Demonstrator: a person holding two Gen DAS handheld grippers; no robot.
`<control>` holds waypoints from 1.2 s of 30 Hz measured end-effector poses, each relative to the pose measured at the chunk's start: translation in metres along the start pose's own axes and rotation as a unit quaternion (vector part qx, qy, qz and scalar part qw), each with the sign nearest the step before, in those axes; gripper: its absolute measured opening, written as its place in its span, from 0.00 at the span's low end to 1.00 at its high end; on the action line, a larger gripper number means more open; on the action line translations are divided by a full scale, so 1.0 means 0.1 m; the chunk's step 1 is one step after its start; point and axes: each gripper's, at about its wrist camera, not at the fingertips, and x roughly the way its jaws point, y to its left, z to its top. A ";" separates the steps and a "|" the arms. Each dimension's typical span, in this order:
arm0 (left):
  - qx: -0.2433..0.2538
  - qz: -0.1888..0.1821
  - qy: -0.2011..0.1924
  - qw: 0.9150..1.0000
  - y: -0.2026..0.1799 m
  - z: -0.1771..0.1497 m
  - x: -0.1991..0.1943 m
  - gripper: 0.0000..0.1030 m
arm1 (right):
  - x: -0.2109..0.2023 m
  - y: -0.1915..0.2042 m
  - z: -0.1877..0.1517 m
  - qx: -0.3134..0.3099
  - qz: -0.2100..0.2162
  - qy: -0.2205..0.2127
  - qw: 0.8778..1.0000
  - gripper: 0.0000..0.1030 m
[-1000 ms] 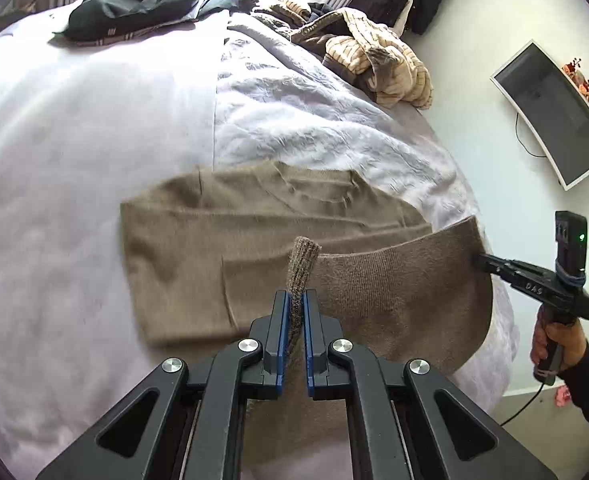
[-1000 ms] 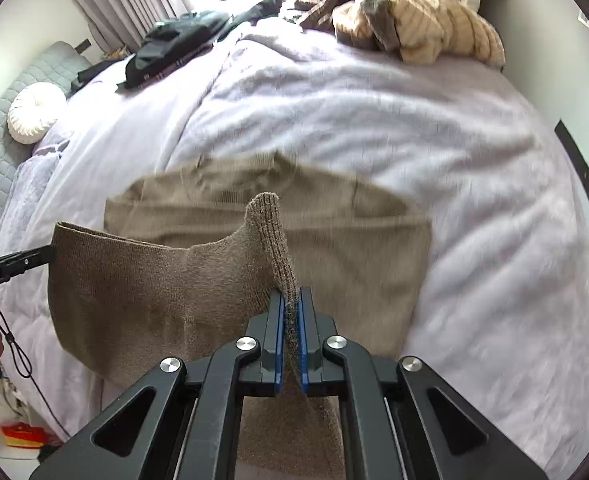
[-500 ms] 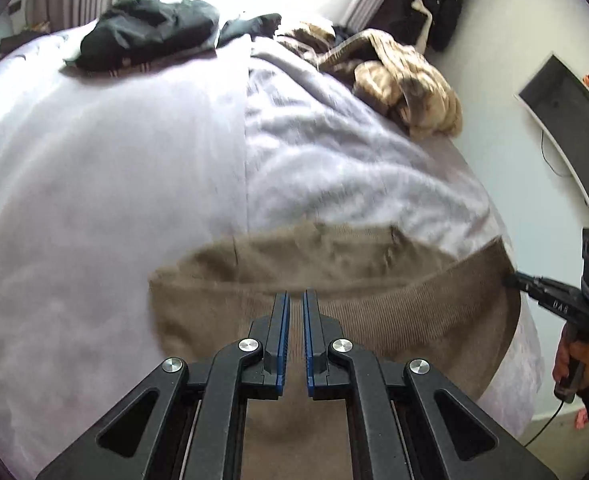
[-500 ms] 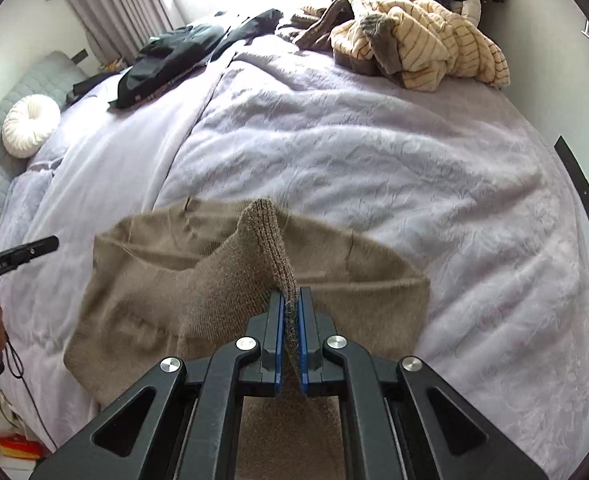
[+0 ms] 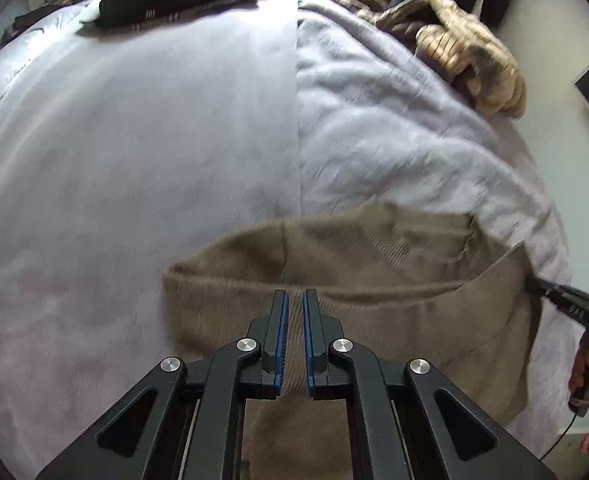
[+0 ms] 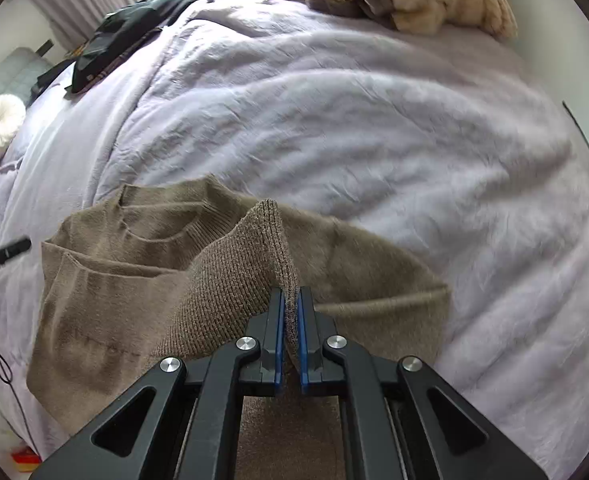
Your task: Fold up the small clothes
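— Folding is the step in hand, yes? Where is the garment?

— Yes. The brown knitted wool sweater [image 5: 374,264] lies on the pale lilac quilted bedspread [image 5: 174,140], near its lower edge, and its hem is carried up over the body toward the neckline.

— What does the left gripper [image 5: 293,300] do?

— Its jaws stand very narrow. In the left wrist view I see brown knit under them, but no cloth stands up between the pads, so I cannot tell if it grips the hem.

— And on the right?

— The right gripper [image 6: 290,300] pinches a ribbed corner of the hem, which rises in a peak between its blue pads [image 6: 280,320].

— So what does the next move call for?

— I think both corners must come down level, with the hem edge straight across the chest and aligned with the shoulders. Only then should the jaws let go, or the fold will lie crooked.
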 end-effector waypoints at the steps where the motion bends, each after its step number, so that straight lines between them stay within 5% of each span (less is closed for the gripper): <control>1: 0.001 0.002 0.004 1.000 0.01 -0.03 0.03 0.17 | 0.01 -0.04 -0.02 0.005 0.004 0.002 1.000 0.06; 2: 0.004 0.005 0.006 1.000 0.01 -0.06 0.06 0.55 | 0.01 -0.05 -0.03 0.007 0.006 0.003 1.000 0.06; 4: 0.009 0.015 -0.007 1.000 -0.02 -0.12 0.05 1.00 | 0.02 -0.06 -0.05 0.005 0.007 0.004 1.000 0.06; 7: 0.029 0.007 -0.004 1.000 -0.11 -0.13 0.08 1.00 | 0.02 -0.05 -0.03 0.001 0.008 0.004 1.000 0.06; 11: 0.040 0.007 0.061 0.997 -0.16 -0.10 0.40 0.95 | 0.05 -0.02 -0.01 0.000 0.010 0.006 1.000 0.06; 13: 0.036 -0.006 0.085 0.996 -0.14 -0.12 0.53 0.60 | 0.05 -0.01 -0.01 0.001 0.011 0.006 1.000 0.06; 15: 0.031 -0.033 0.093 0.995 -0.12 -0.15 0.58 0.07 | 0.05 -0.02 -0.01 0.000 0.012 0.006 1.000 0.06; 20: 0.036 -0.067 0.017 0.997 -0.16 -0.17 0.10 0.08 | -0.11 -0.02 -0.05 -0.001 0.011 -0.019 1.000 0.06; 25: 0.046 -0.059 -0.049 0.996 -0.16 0.07 -0.25 0.08 | -0.30 -0.01 -0.01 -0.008 0.002 -0.059 0.998 0.06; 34: 0.040 0.018 0.002 0.999 -0.12 0.26 0.59 0.08 | 0.42 -0.23 0.20 0.049 -0.006 0.007 0.999 0.06; 36: 0.036 0.030 0.000 0.999 -0.08 0.20 0.67 0.22 | 0.49 -0.27 0.19 0.055 -0.006 0.010 0.998 0.06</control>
